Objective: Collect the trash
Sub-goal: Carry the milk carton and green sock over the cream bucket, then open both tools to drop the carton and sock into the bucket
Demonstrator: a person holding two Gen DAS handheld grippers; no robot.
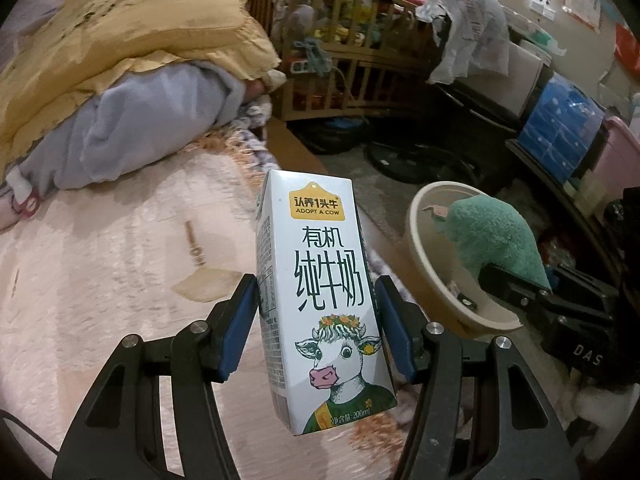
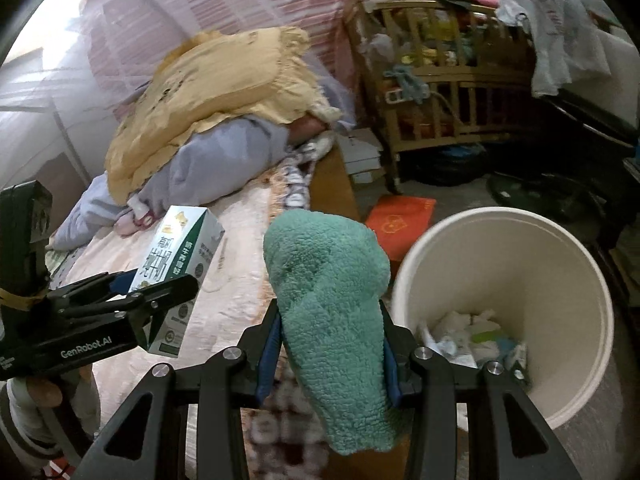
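Right gripper (image 2: 330, 344) is clamped on the green fuzzy cloth (image 2: 328, 312), long axis running forward along the fingers, held over the bed edge with the bin (image 2: 576, 236) just to its right, mouth tilted toward it. Left gripper (image 1: 316, 324) is clamped on the milk carton (image 1: 320, 300), carton upright, over the bed (image 1: 112, 264), bin (image 1: 420, 264) to its right past the other arm. Right arm is nearer the bin, so my read: cloth drops first, carton then has to cross rightward.

Milk carton (image 1: 324, 300) between left gripper (image 1: 316, 328) fingers, over bed (image 1: 120, 260). Sock (image 2: 332, 312) in right gripper (image 2: 330, 356), left of bin (image 2: 520, 248); paper scraps (image 2: 472, 340) inside bin.
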